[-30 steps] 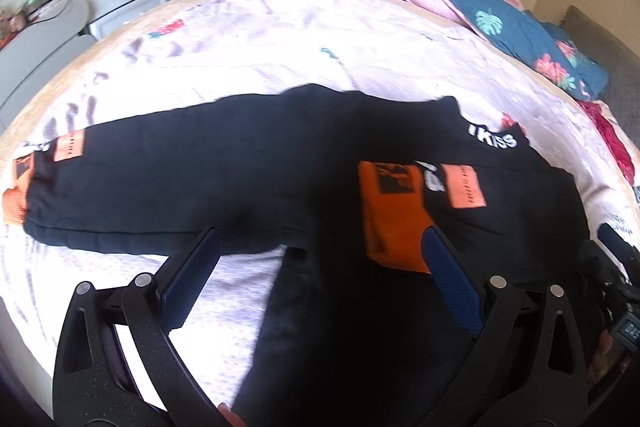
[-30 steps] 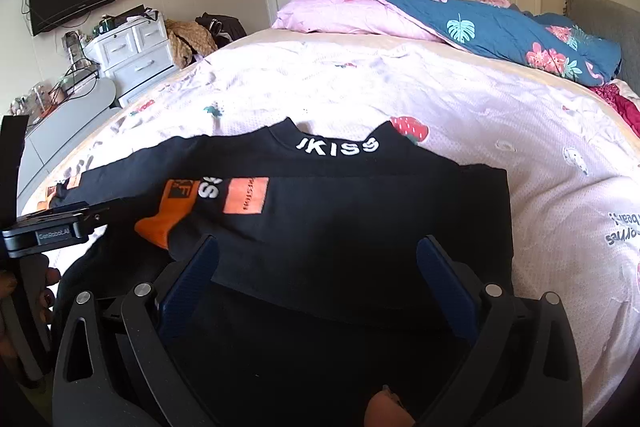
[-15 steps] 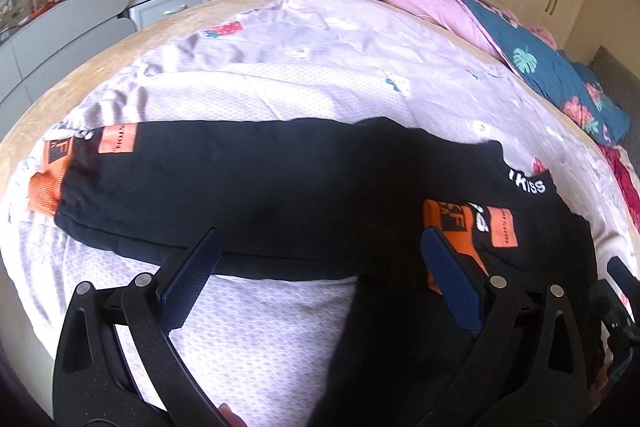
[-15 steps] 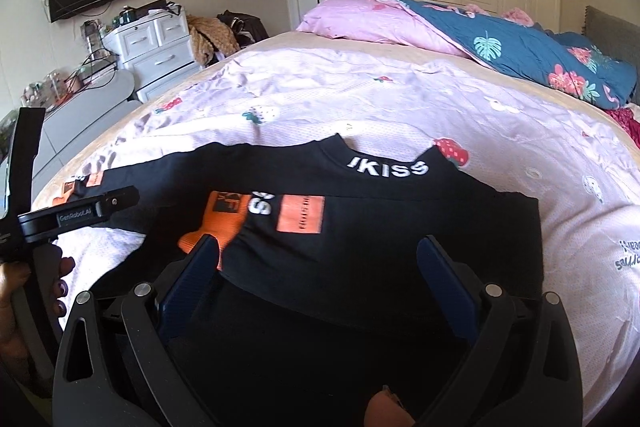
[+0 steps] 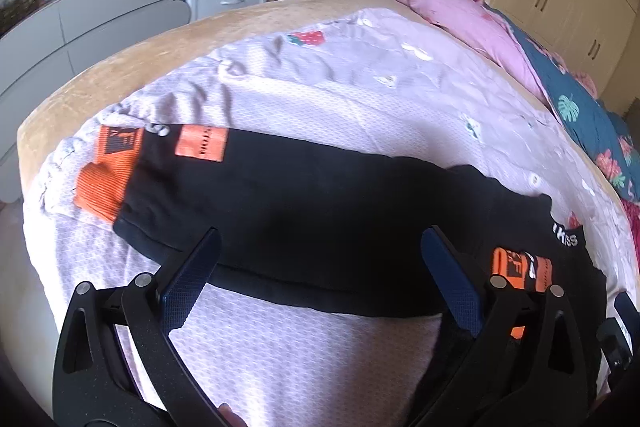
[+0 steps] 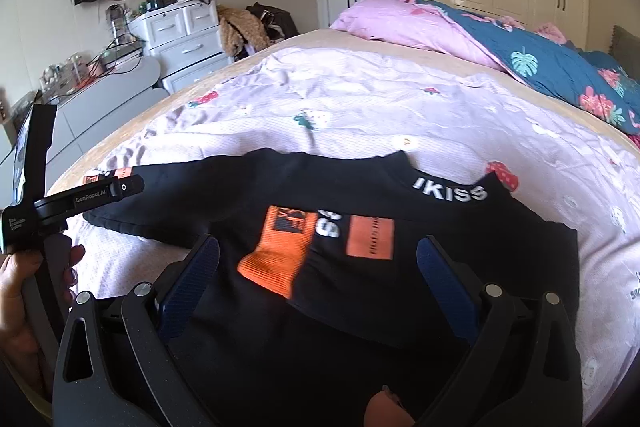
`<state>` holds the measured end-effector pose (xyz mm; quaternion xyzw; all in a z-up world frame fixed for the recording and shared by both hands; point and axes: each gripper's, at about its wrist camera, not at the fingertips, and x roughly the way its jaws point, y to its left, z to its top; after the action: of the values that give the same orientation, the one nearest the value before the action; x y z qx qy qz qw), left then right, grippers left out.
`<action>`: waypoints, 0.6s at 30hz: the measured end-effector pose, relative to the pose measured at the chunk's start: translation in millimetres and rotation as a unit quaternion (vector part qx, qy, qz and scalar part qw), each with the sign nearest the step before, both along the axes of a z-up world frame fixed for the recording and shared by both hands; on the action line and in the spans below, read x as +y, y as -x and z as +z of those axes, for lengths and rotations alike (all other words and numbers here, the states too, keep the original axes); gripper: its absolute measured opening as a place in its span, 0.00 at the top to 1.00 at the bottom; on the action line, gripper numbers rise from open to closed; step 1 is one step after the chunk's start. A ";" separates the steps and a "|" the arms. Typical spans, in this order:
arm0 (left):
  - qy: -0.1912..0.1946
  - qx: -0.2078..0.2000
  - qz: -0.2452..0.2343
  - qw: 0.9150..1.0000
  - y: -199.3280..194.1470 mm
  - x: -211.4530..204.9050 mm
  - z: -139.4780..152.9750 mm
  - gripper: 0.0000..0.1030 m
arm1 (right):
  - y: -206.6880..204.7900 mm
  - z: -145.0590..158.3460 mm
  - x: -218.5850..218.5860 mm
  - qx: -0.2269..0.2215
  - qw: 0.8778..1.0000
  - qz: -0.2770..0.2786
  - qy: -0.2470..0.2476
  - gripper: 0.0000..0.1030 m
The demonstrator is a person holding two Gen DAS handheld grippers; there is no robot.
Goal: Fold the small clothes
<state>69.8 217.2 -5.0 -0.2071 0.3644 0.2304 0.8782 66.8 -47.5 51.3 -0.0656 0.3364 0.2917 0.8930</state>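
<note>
Your left gripper (image 5: 320,269) has its jaws spread wide and holds nothing; they hover just above the lower edge of the black sweatshirt (image 5: 320,211). Between the jaws lies the long sleeve (image 5: 280,195), stretched flat across the bed (image 5: 360,99). Out past the left jaw, that sleeve ends in an orange cuff (image 5: 106,187), with an orange patch (image 5: 202,143) just beside it. Past the right jaw, the second cuff (image 5: 508,265) lies folded in on the chest, below the white collar lettering (image 5: 566,239).

Your right gripper (image 6: 318,267) is also released, jaws wide apart, over the body of the sweatshirt. Between its jaws you see the folded-in sleeve, its orange cuff pointing toward the left jaw and an orange patch (image 6: 370,237) toward the right jaw. Beyond them the collar reads "IKISS" (image 6: 450,191). To the left of the left jaw, your left hand (image 6: 24,287) grips the other tool's handle, above the outstretched sleeve.

Farther out, the lilac sheet (image 6: 380,99) with its strawberry print covers the bed, a pink and blue quilt (image 6: 500,43) is heaped at the far right, and white drawers (image 6: 180,35) stand at the far left.
</note>
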 end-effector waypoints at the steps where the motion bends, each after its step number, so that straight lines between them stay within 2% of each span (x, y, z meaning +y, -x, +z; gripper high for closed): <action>1: 0.002 0.000 0.006 1.000 1.4 4.3 0.0 0.09 | -0.2 0.4 3.6 0.000 1.000 0.002 0.000 0.04; 18: 0.019 -0.006 0.121 0.992 35.2 72.3 -4.3 0.09 | 3.1 7.3 78.0 -0.008 0.998 0.061 0.012 0.04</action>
<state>34.6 289.5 -9.3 -0.2672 0.3360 0.3269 0.8419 63.7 30.5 58.6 -0.0994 0.3282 0.3413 0.8751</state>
